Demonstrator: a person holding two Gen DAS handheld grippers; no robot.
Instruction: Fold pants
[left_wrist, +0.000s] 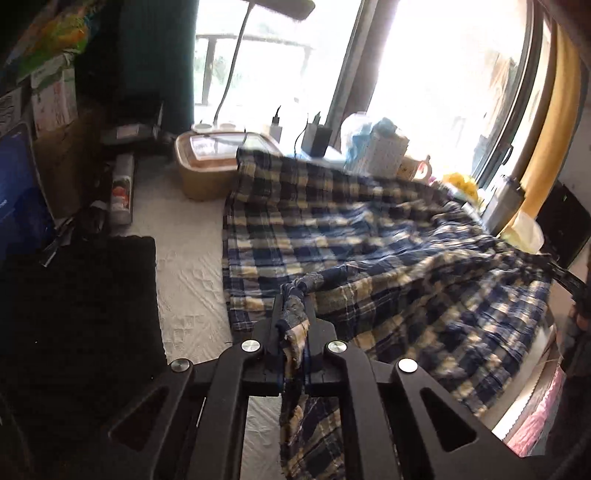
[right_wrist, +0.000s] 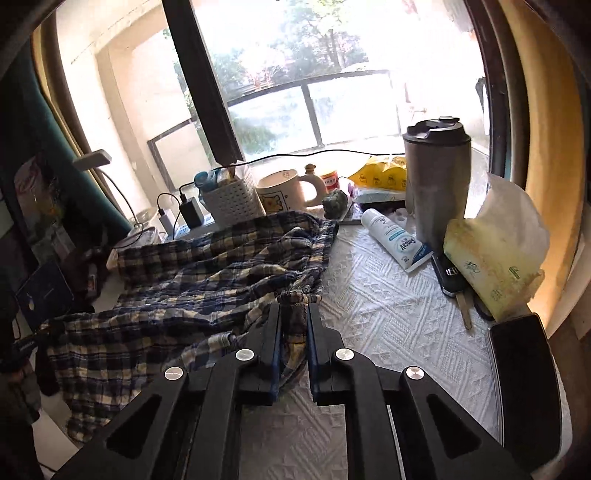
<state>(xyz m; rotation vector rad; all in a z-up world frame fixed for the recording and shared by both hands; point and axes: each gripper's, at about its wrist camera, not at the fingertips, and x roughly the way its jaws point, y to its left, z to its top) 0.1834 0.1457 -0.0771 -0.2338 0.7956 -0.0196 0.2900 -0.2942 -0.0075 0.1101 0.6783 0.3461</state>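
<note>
The pants are blue, cream and tan plaid cloth, spread loosely over a white textured table cover. My left gripper is shut on a bunched edge of the pants, with cloth hanging down between the fingers. In the right wrist view the pants lie rumpled to the left. My right gripper is shut on another bunched edge of them, lifted off the cover. The right gripper also shows in the left wrist view at the far right edge, holding the cloth.
A tan lidded box, chargers and a white basket stand behind the pants by the window. A black cloth lies left. A steel tumbler, tube, tissue pack, mug and black phone crowd the right.
</note>
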